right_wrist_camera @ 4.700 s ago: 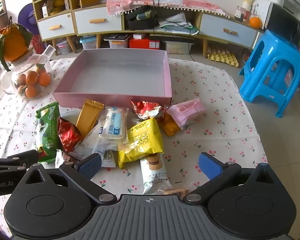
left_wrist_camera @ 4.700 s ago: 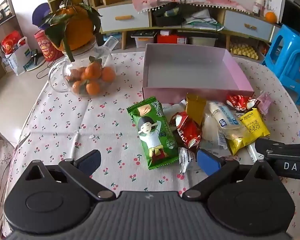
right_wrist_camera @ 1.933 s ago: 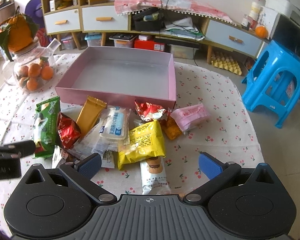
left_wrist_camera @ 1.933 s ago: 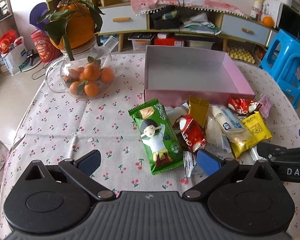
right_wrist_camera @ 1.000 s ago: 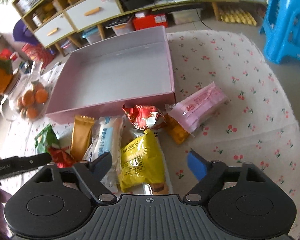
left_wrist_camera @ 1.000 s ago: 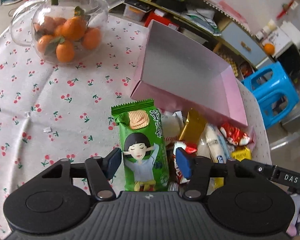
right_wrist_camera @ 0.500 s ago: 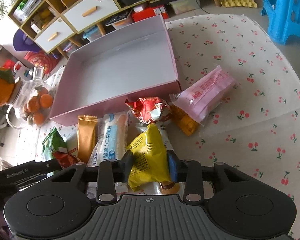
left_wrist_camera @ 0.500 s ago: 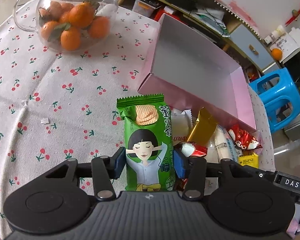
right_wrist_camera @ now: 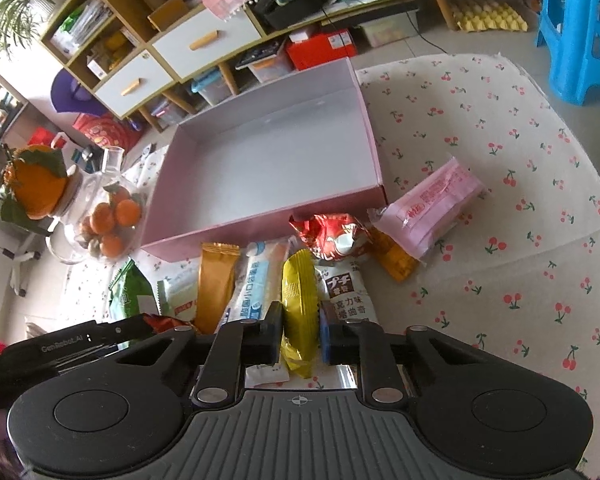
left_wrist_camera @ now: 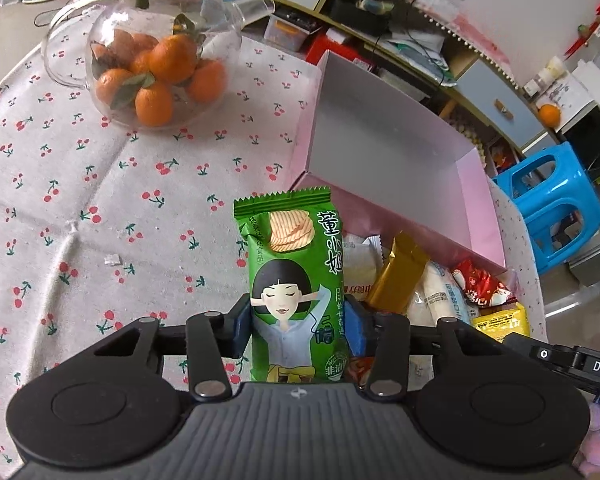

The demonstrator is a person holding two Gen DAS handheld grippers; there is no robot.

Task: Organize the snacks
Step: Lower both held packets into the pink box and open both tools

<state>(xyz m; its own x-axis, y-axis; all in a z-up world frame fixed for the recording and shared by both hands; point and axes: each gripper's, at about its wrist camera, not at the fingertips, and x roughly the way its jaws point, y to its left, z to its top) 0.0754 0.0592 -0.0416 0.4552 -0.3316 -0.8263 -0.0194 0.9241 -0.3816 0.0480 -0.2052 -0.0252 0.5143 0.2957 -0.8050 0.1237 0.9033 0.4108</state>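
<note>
Left claw [left_wrist_camera: 298, 326]: closed on green chip bag [left_wrist_camera: 294, 284], blue pads pinching the lower half from both sides; jaws just drawn in the last little way. Bag standing lengthwise out toward 12 o'clock, top seam close to the near corner of the pink box [left_wrist_camera: 472, 216]. Gripped low, probably to leave the long end free to swing over the box wall.

Right claw [right_wrist_camera: 300, 334]: clamped on yellow packet [right_wrist_camera: 298, 304], jaws just closed hard, packet squeezed into a narrow upright fold between the pads. Taken from the top of the heap, likely because nothing lay over it.

Pink box: open, nothing inside, at 12 o'clock of both claws, near wall touching the heap. Judged destination for all snacks; none delivered yet.

Remaining heap on bench [right_wrist_camera: 520, 240], between claws and box:
- gold bar [right_wrist_camera: 216, 284], at 10 o'clock of the right claw
- white-and-blue packet [right_wrist_camera: 256, 284], just beside the gold bar
- white cookie pack [right_wrist_camera: 346, 292], just beside the yellow packet and partly hidden by it
- red crumpled wrapper [right_wrist_camera: 332, 236], against the box wall
- orange packet [right_wrist_camera: 394, 260], partly under the pink pack [right_wrist_camera: 432, 208], at 1 o'clock

Glass pot of oranges [left_wrist_camera: 156, 72]: at 11 o'clock of the left claw, well apart from the snacks; not part of the sorting.

Stage: both pickups made, lift and carry to box pending. Risk: thin foil slipping from the pads.
</note>
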